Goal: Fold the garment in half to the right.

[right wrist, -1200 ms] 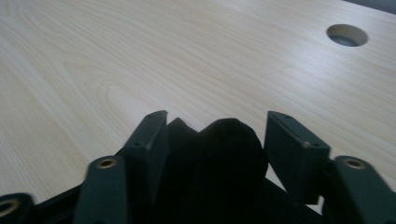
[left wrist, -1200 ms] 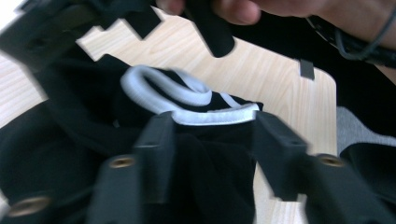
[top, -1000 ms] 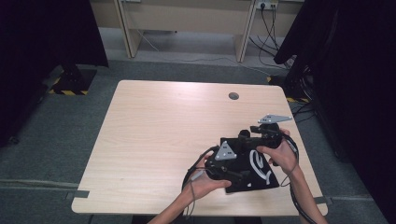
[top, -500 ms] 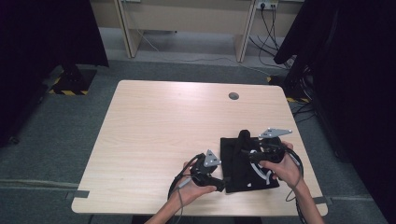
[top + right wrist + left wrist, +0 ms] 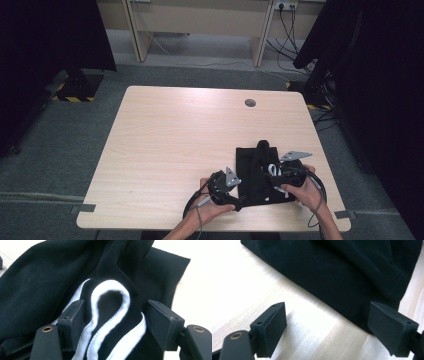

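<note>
Grey carpet surrounds the wooden table [image 5: 165, 150], where a black garment [image 5: 255, 175] with white trim [image 5: 110, 322] lies near its front right corner between my spread right gripper [image 5: 116, 320], my left gripper [image 5: 327, 330] gaping beside its edge.

Black garment [image 5: 255, 175] on table [image 5: 170, 150], tongs flanking.

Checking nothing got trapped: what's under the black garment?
Bare wooden table shows beside the black garment. Its white trim lies on top, between the right gripper's jaws. Anything beneath is covered.
</note>
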`<state>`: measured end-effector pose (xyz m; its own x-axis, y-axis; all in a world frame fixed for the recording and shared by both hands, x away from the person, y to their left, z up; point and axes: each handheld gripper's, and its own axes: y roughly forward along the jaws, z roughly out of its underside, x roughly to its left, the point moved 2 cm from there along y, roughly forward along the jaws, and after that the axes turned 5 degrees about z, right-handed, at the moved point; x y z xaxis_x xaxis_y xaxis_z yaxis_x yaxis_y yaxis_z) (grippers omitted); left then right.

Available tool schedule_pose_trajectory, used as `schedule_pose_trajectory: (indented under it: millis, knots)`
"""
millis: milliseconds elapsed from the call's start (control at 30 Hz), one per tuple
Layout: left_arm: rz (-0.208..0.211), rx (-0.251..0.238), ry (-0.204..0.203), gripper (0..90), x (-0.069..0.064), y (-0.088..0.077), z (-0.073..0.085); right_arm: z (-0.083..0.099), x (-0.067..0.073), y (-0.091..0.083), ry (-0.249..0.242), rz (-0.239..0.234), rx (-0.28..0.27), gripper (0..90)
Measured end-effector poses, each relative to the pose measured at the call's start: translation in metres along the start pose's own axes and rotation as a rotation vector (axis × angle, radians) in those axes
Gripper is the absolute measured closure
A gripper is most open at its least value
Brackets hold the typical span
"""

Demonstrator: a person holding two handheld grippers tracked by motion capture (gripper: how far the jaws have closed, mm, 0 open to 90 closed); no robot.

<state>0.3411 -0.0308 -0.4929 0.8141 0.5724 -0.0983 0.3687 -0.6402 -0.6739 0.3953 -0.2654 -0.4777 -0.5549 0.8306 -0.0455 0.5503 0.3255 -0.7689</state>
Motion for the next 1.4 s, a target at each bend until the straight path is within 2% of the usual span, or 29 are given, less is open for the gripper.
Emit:
schedule_pose_trajectory:
  millis: [167,367,633,800,867,1000,1100,1200,1367,1400]
  knots:
    - [-0.007,0.007,-0.009,14.9,0.006,-0.008,0.006,-0.004,0.011,0.002,-0.020,-0.002,0.000,35.4]
    - [-0.026,0.009,-0.025,14.7,0.018,-0.024,0.020,-0.012,0.028,0.010,-0.031,-0.027,-0.007,35.3]
    - [-0.068,0.000,-0.062,14.6,0.035,-0.051,0.043,-0.034,0.061,0.028,-0.069,-0.062,-0.021,35.1]
    - [-0.085,-0.018,-0.077,14.6,0.039,-0.059,0.052,-0.045,0.073,0.035,-0.097,-0.072,-0.011,34.1]
    - [-0.087,-0.036,-0.078,14.5,0.038,-0.059,0.054,-0.047,0.074,0.033,-0.101,-0.072,-0.003,31.8]
    - [-0.076,-0.046,-0.082,14.5,0.039,-0.061,0.056,-0.049,0.071,0.017,-0.097,-0.071,-0.024,29.9]
    - [-0.064,-0.062,-0.090,13.3,0.040,-0.064,0.058,-0.052,0.070,0.003,-0.093,-0.065,-0.055,29.7]
    - [-0.066,-0.086,-0.078,11.8,0.040,-0.070,0.062,-0.054,0.072,-0.010,-0.099,-0.065,-0.089,29.7]
    - [-0.088,-0.034,-0.083,9.9,0.046,-0.078,0.072,-0.059,0.088,-0.019,-0.128,-0.110,-0.105,29.8]
    - [-0.088,-0.036,-0.088,9.9,0.048,-0.081,0.074,-0.059,0.094,-0.019,-0.139,-0.120,-0.106,29.9]
